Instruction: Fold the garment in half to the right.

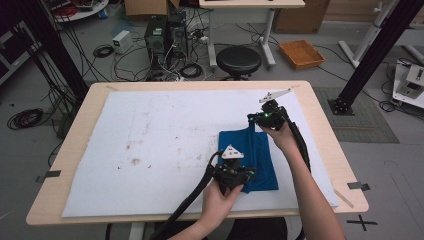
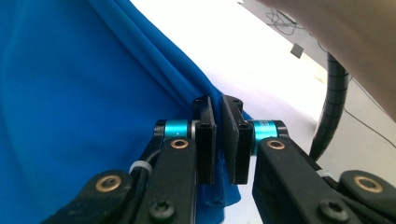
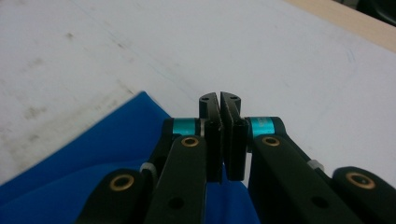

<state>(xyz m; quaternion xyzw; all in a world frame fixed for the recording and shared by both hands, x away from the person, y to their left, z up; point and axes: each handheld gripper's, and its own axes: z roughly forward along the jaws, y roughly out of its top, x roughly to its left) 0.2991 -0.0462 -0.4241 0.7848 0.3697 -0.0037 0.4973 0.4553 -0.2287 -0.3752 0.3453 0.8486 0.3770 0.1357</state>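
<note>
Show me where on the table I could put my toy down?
The white mat lies bare left of the blue cloth, across to its left edge. It is crowded on the right, where the left gripper and right gripper pinch the cloth.

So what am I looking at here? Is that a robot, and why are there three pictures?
No robot: a person holds a hand tool with two black jaws in each hand. The high view looks down on the table, which is covered with a white sheet. On it lies a blue cloth. The other two pictures come from small cameras riding on the tools, looking along their jaws. The left gripper is shut on the near edge of the cloth, whose folds show in its own view. The right gripper is shut on the cloth's far corner, seen close in its view.
</note>
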